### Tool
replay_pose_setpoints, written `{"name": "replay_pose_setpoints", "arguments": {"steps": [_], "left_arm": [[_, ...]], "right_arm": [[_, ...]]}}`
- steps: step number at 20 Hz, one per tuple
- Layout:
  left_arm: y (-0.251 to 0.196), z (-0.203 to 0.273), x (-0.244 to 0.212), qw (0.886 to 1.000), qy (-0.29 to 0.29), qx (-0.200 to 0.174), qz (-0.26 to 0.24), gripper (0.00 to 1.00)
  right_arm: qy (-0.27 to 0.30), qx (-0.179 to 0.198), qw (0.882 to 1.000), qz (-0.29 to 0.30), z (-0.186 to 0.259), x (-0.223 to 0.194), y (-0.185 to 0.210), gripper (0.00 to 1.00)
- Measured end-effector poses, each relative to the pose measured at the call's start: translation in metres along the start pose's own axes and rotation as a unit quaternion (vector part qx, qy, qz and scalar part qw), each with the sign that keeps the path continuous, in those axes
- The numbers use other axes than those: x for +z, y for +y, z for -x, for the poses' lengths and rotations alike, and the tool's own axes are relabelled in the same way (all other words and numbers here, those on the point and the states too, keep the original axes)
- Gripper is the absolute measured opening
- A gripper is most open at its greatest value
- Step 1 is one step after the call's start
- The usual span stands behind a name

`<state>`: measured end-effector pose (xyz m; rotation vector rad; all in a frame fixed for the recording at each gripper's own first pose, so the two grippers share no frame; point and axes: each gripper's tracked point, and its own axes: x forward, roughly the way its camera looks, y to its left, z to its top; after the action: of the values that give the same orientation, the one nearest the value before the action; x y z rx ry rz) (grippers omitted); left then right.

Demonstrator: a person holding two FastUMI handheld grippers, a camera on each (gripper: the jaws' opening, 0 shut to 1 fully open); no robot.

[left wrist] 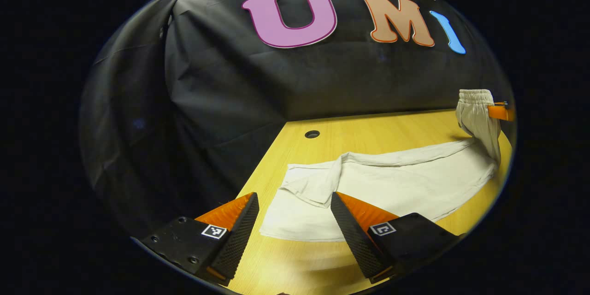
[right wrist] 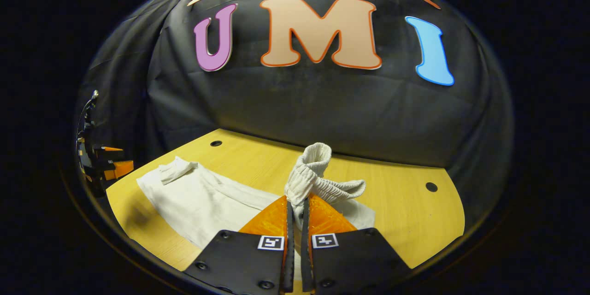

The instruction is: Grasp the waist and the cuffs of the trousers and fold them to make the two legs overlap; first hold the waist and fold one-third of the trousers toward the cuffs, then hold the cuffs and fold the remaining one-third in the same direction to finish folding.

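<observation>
Pinching the elastic waist (right wrist: 318, 166) clamped in my right gripper (right wrist: 297, 212), lifted at twelve o'clock off the table (right wrist: 405, 221); left gripper (left wrist: 295, 221) wide open above the cuffs (left wrist: 313, 184); no fold finished yet.

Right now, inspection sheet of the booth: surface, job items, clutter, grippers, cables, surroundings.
Surface: wooden table, round holes in the top.
Job's things: pale trousers lie flat along the table; the waist is lifted off it; the cuffs lie rumpled, one corner turned over.
Clutter: nothing seen.
Grippers: right gripper shut on the waist; left gripper open, low over the cuffs, holding nothing.
Cables: nothing seen.
Surroundings: black cloth wall behind the table.
</observation>
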<state>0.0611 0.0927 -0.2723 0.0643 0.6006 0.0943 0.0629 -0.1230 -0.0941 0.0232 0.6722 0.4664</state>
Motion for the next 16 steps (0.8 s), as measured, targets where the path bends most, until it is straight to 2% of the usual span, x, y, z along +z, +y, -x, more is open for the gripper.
{"name": "replay_pose_setpoints", "arguments": {"steps": [8,10,11,13,14,15,16], "left_arm": [[0.025,-0.01,-0.025,0.999,0.025,0.014,0.014,0.96],[0.028,-0.014,-0.033,0.999,0.035,0.015,0.02,0.96],[0.028,-0.016,-0.035,0.999,0.038,0.014,0.023,0.96],[0.03,-0.02,-0.044,0.999,0.045,0.009,0.025,0.96],[0.031,-0.023,-0.049,0.998,0.048,0.007,0.027,0.96],[0.033,-0.025,-0.055,0.998,0.052,0.004,0.029,0.96],[0.034,-0.026,-0.06,0.998,0.056,0.001,0.031,0.96]], "right_arm": [[0.068,0.051,0.993,0.085,-0.004,-0.007,-0.007,0.09],[0.08,0.056,0.989,0.113,-0.001,-0.004,-0.008,0.04],[0.085,0.06,0.987,0.122,0.0,-0.003,-0.007,0.13],[0.095,0.077,0.984,0.13,0.002,-0.009,-0.01,0.21],[0.101,0.096,0.982,0.125,0.006,-0.012,-0.006,0.39],[0.1,0.105,0.981,0.126,0.006,-0.01,-0.005,0.48],[0.099,0.113,0.981,0.127,0.008,-0.009,-0.004,0.73]]}}
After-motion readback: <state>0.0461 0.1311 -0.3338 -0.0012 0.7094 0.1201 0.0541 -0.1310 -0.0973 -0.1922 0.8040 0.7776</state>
